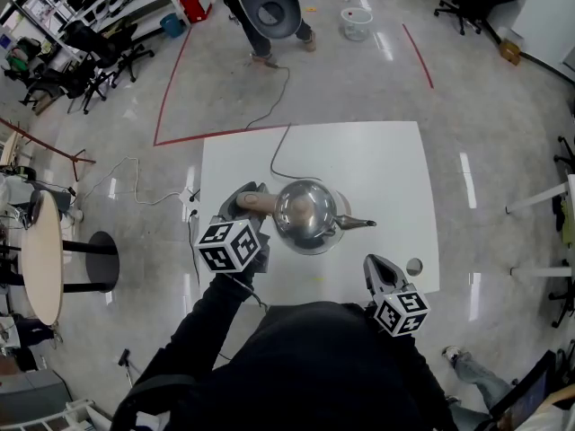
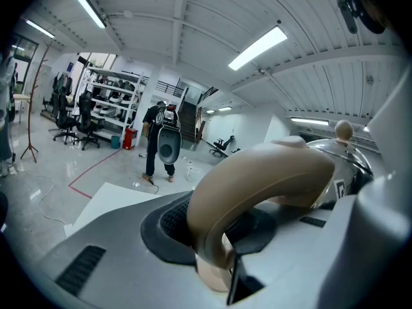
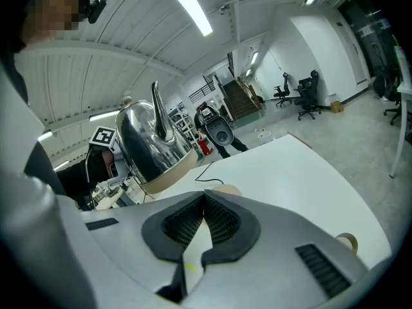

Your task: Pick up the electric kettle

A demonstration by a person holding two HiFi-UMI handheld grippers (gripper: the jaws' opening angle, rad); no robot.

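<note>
The electric kettle (image 1: 305, 214) is polished steel with a beige handle (image 1: 256, 203) and a thin spout (image 1: 358, 224) pointing right, over the near half of the white table (image 1: 377, 160). My left gripper (image 1: 250, 197) is shut on the handle (image 2: 257, 185), which fills the left gripper view, with the steel body (image 2: 351, 163) behind it. In the right gripper view the kettle (image 3: 151, 143) hangs tilted above the table, its tan underside showing. My right gripper (image 1: 377, 266) is by the table's near right edge, its jaws (image 3: 205, 201) shut with nothing between them.
A black cord (image 1: 274, 151) runs off the table's far edge to the floor. A tan round base (image 3: 222, 188) lies under the kettle. A tape roll (image 1: 413, 266) sits near the right corner. A person (image 1: 269, 7) stands beyond; a round table (image 1: 40, 259) is left.
</note>
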